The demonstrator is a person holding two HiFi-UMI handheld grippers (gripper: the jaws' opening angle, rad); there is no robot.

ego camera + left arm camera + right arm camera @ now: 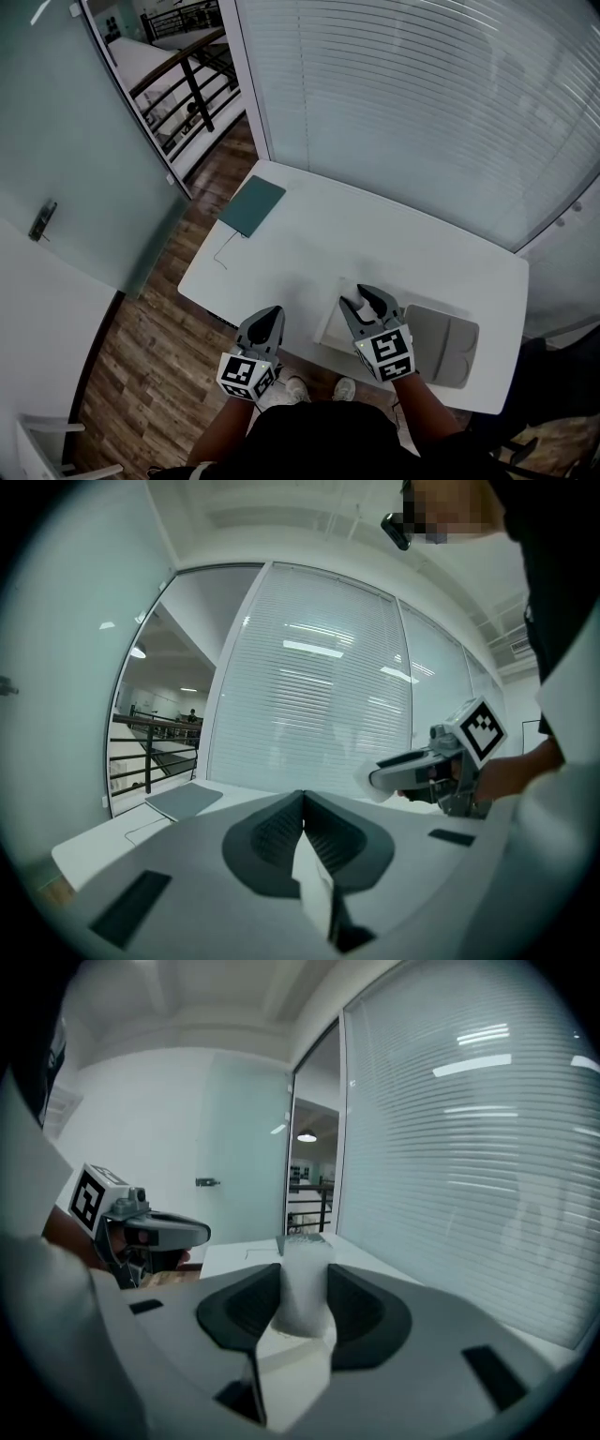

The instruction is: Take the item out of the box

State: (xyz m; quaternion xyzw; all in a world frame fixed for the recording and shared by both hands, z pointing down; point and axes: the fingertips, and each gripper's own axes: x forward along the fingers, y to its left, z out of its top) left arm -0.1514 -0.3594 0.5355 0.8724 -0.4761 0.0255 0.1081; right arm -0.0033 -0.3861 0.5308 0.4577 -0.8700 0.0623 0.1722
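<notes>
Right tongs clamped on white item, left tongs pressed together, empty

I've got the item, a pale white block with a frosted, slightly grainy face, standing upright between the jaws of my right hand-held gripper, with both pads pressed on its sides. It is held over the box (white and low, open on top as far as I can tell), which sits at the near edge of the table.
</notes>
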